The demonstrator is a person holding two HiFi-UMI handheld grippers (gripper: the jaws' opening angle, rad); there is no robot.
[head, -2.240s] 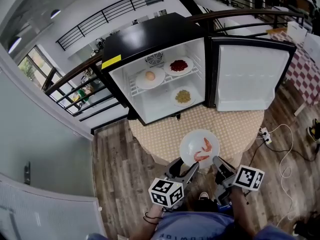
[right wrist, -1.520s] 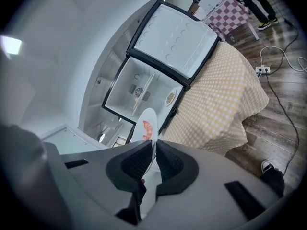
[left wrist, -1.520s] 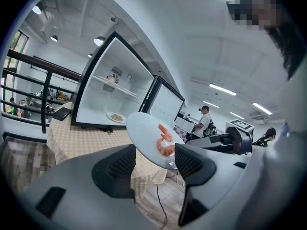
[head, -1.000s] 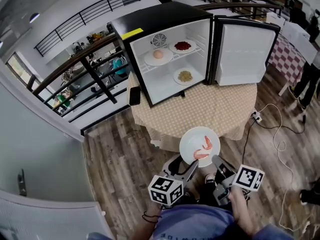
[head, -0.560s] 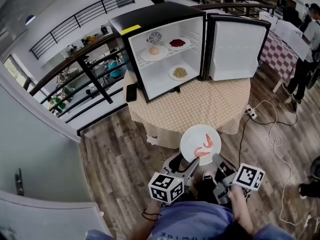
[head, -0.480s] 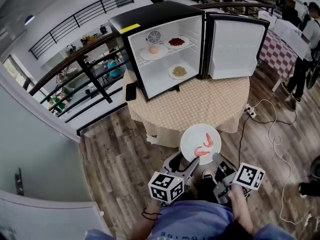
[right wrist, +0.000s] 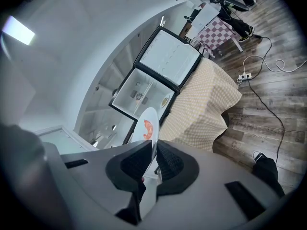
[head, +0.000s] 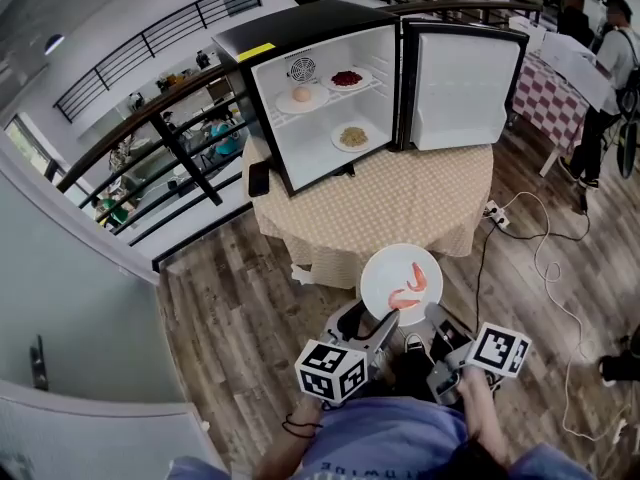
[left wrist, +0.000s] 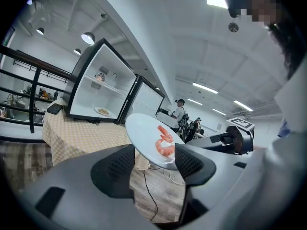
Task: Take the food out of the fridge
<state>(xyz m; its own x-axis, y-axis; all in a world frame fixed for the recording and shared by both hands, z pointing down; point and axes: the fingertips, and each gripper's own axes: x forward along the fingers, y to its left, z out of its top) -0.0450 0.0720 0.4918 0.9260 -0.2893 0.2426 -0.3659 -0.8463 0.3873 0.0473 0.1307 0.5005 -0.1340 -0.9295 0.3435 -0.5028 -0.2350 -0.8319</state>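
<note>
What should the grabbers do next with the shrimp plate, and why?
Probably move the plate level over the table before letting go: the right gripper pinches its rim, and the plate with shrimp hangs over the wooden floor, past the table's edge.

White plate [head: 380, 268] of pink shrimp [head: 412, 286] is level, well apart from the open black fridge [head: 290, 30] holding three food plates [head: 352, 136].

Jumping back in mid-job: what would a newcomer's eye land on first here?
The white plate of shrimp, held out above the wood floor with the right gripper clamped on its rim. Behind it, the black mini fridge stands open on the round table, three plates of food still inside.
</note>
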